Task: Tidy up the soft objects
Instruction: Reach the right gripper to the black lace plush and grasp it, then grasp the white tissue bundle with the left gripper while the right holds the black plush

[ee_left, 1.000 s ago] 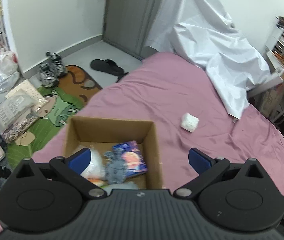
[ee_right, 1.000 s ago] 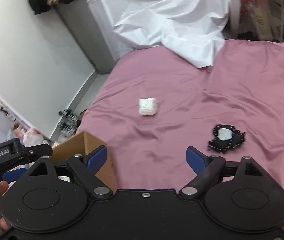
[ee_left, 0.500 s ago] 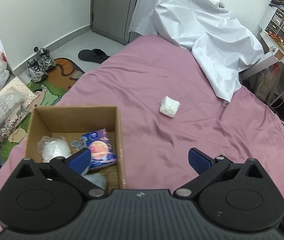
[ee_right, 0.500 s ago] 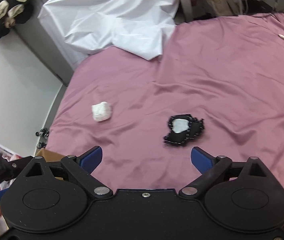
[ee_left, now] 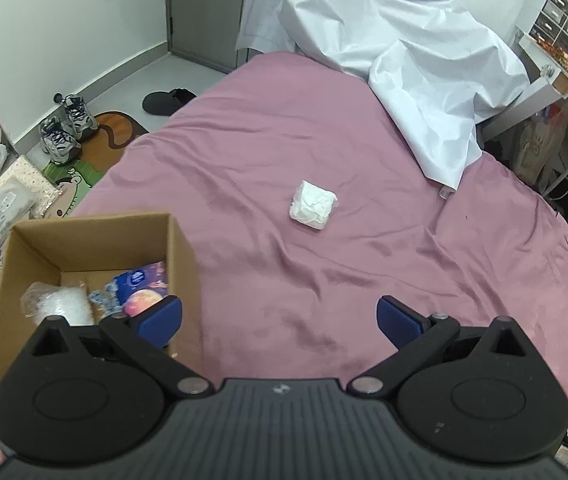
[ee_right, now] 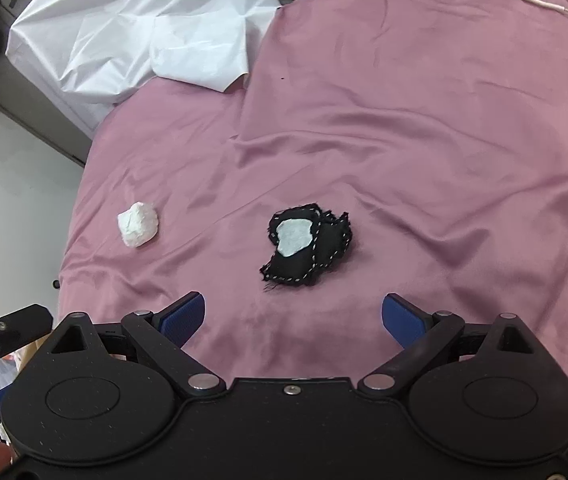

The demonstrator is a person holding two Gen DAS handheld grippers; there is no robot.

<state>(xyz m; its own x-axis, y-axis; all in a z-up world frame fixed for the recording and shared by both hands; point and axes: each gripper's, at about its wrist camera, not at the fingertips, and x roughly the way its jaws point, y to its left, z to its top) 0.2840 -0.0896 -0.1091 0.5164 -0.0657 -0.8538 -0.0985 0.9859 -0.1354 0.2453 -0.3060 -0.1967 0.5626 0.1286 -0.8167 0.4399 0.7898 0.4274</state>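
Note:
A white soft lump lies on the pink bed; it also shows in the right wrist view. A black stitched fabric piece with a white patch lies on the bed just ahead of my right gripper, which is open and empty. A cardboard box sits at the bed's left edge and holds a clear bag and a blue and purple packet. My left gripper is open and empty, just right of the box.
A white sheet is heaped at the far end of the bed. Shoes, a slipper and bags lie on the floor to the left. A desk with drawers stands at the right. A white cable lies far right.
My left gripper has moved right, off the box and over the bed. My right gripper has swung right, so the black fabric piece now lies centred ahead of it.

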